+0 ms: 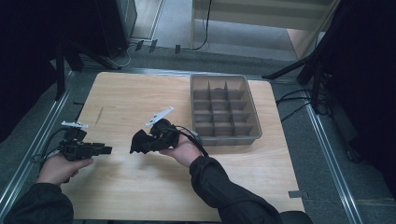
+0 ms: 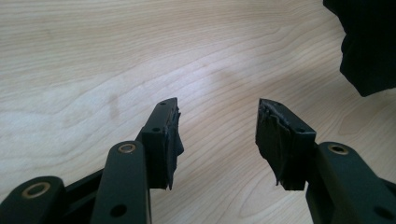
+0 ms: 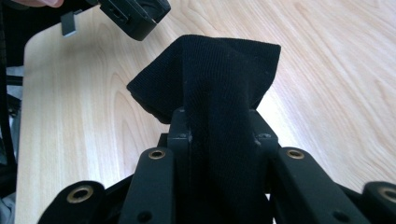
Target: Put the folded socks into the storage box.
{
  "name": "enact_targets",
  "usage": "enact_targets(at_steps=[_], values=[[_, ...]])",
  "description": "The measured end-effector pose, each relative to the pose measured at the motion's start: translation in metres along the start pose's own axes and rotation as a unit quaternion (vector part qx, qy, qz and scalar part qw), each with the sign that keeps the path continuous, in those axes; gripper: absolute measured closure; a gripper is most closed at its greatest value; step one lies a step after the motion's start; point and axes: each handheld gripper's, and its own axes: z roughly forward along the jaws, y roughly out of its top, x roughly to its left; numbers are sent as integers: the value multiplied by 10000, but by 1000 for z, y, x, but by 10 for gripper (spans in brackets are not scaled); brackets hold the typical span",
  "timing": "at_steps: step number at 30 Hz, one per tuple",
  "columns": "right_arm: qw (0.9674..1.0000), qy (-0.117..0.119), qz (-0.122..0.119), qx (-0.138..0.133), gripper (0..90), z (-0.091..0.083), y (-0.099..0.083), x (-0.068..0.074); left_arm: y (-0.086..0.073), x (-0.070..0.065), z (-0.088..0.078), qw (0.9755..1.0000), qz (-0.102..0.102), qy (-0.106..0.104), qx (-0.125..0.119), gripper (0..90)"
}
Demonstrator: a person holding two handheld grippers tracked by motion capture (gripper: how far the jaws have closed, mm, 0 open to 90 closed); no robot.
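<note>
While the person's two dark sleeves are coming in from the near edge of the pale wooden table [image 1: 140,186], each hand is holding a black two-jaw gripper. The left gripper [image 2: 217,140] is sitting low at the near left side of the table, and its jaws are standing apart with nothing between them, just bare wood showing in the gap. The right gripper [image 3: 219,123] is sitting a bit farther in, near the middle of the table, and its jaws are squeezing a soft black knitted cloth [image 3: 210,74]. The cloth is bunching up between the pads and poking out past the tips, hanging above the wood. In the high view the cloth [image 1: 140,140] is pointing toward the left gripper [image 1: 106,150], with a gap between them. Farther back on the right, a grey plastic tray with many small square boxes [image 1: 254,119] is resting on the table.
</note>
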Motion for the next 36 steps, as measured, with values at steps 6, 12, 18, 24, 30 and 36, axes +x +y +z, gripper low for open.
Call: enact_targets(at_steps=[6,12,18,24,30,36], values=[[9999,-20,117,-55,694,-11,-5,-7,7,-4,6,9999,80,-78,41,484],[9997,-110,206,-64,694,-21,-10,-12,14,-8,12,9997,162,-139,86,483],[9996,-163,230,-73,694,-32,-16,-16,18,-11,18,9995,205,-179,140,483],[9994,-180,291,-79,694,-40,-20,-21,21,-14,20,9993,238,-221,178,481],[9991,-205,353,-71,694,-49,-24,-26,24,-18,24,9990,287,-253,210,477],[9987,-287,399,-102,694,-60,-27,-31,26,-20,26,9989,313,-264,238,478]])
